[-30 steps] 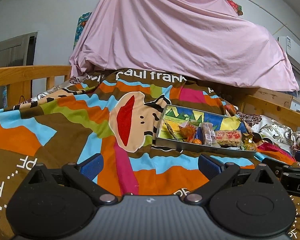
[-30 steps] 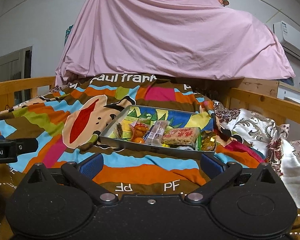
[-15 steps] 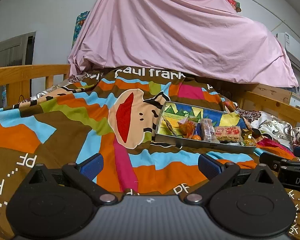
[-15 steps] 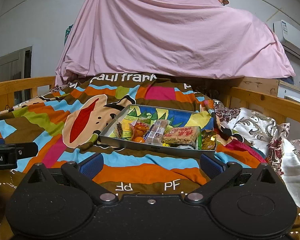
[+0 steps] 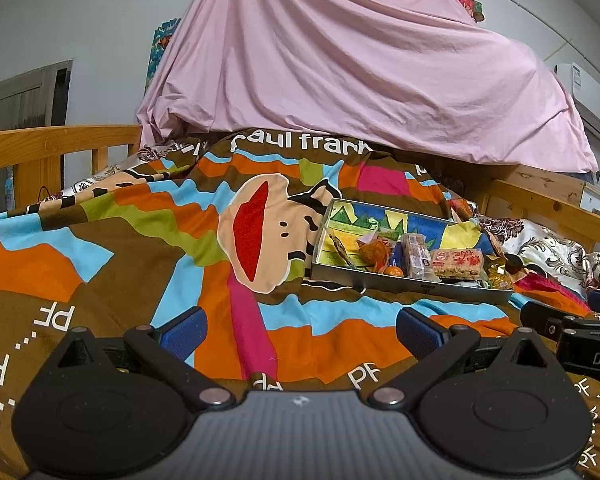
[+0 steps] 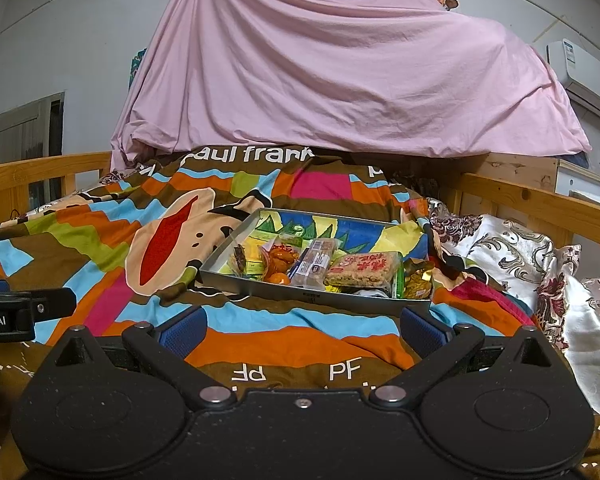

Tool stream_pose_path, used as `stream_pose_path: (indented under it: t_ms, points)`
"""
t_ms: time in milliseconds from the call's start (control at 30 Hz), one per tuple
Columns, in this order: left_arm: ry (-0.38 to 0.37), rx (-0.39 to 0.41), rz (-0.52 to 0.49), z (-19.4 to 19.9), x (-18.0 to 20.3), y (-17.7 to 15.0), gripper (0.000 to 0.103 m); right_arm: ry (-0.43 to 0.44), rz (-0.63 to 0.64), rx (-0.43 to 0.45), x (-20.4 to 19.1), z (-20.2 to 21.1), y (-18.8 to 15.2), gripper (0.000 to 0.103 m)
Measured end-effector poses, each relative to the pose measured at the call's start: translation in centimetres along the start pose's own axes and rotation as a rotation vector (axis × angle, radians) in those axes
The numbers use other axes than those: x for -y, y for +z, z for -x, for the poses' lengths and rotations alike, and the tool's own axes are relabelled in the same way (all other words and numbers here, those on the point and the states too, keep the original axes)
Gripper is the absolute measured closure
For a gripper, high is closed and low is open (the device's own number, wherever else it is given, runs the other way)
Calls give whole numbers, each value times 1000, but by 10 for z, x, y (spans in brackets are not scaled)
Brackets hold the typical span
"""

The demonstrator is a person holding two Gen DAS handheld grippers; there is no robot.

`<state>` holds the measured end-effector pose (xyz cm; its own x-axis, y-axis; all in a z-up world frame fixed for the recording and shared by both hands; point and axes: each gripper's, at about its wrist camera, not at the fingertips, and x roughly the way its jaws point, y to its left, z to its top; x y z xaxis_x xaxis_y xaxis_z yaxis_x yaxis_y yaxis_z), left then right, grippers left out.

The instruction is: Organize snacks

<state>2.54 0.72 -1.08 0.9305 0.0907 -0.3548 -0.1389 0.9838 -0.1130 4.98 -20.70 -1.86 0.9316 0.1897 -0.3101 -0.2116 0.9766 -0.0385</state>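
Note:
A shallow metal tray (image 6: 308,292) with a colourful printed bottom lies on the striped bedspread (image 6: 100,240). In it are several snacks: a rice-crisp bar in red-printed wrap (image 6: 364,270), a clear-wrapped bar (image 6: 314,262), an orange packet (image 6: 280,256) and a small orange sweet (image 6: 278,279). The tray also shows in the left wrist view (image 5: 404,284), ahead to the right. My right gripper (image 6: 302,328) is open and empty, just short of the tray's near wall. My left gripper (image 5: 300,330) is open and empty, lower left of the tray.
Wooden bed rails run along the left (image 5: 40,148) and right (image 6: 540,204). A pink sheet (image 6: 340,72) drapes a tall heap behind the bedspread. A floral pillow (image 6: 532,264) lies right of the tray. Gold-wrapped sweets (image 6: 418,280) sit at the tray's right end.
Both views have tilted slightly, the tray sitting a little higher in the left wrist view. Both grippers stay open and empty. The snacks have not moved.

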Motion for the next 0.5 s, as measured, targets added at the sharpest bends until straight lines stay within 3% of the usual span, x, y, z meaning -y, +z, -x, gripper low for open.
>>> stream_pose_path:
  t_ms: [300, 500]
  points:
    - [6, -3, 0, 0, 1, 0, 0, 0, 1, 0, 0, 0, 0, 1]
    - [81, -45, -3, -4, 0, 0, 0, -1, 1, 1, -1, 0, 0, 1]
